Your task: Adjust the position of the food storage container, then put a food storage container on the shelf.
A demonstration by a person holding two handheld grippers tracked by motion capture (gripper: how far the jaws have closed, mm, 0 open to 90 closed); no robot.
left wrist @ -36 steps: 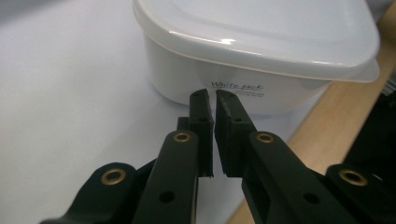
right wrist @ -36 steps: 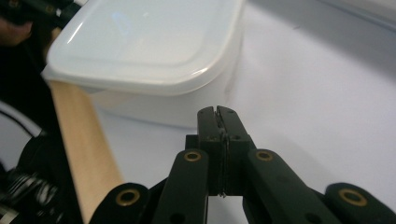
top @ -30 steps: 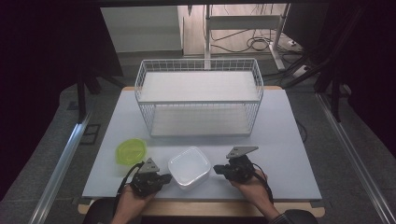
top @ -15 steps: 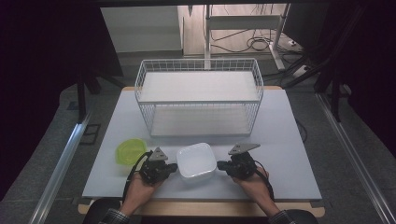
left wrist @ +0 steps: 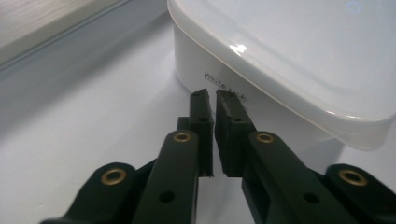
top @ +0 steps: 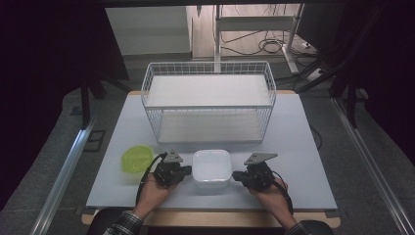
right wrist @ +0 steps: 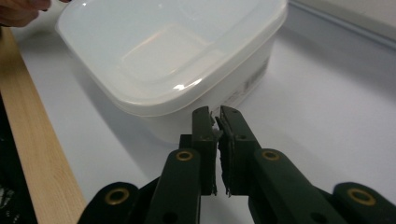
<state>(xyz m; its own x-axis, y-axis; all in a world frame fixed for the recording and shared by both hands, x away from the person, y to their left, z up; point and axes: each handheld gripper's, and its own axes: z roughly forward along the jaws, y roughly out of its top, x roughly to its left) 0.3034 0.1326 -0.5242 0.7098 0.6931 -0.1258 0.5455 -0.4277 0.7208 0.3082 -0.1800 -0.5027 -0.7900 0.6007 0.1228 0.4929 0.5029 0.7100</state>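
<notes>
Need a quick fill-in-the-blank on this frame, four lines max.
1. The white container sits between the two ____.
2. The green lid lies on the container's ____ side in the high view.
3. Both grippers' jaws are ____.
4. Behind the container stands a white wire ____.

Missing words: grippers; left; shut; basket

We see white lidded container | square, translucent, lid on | upright | table's near edge, between our hands
</notes>
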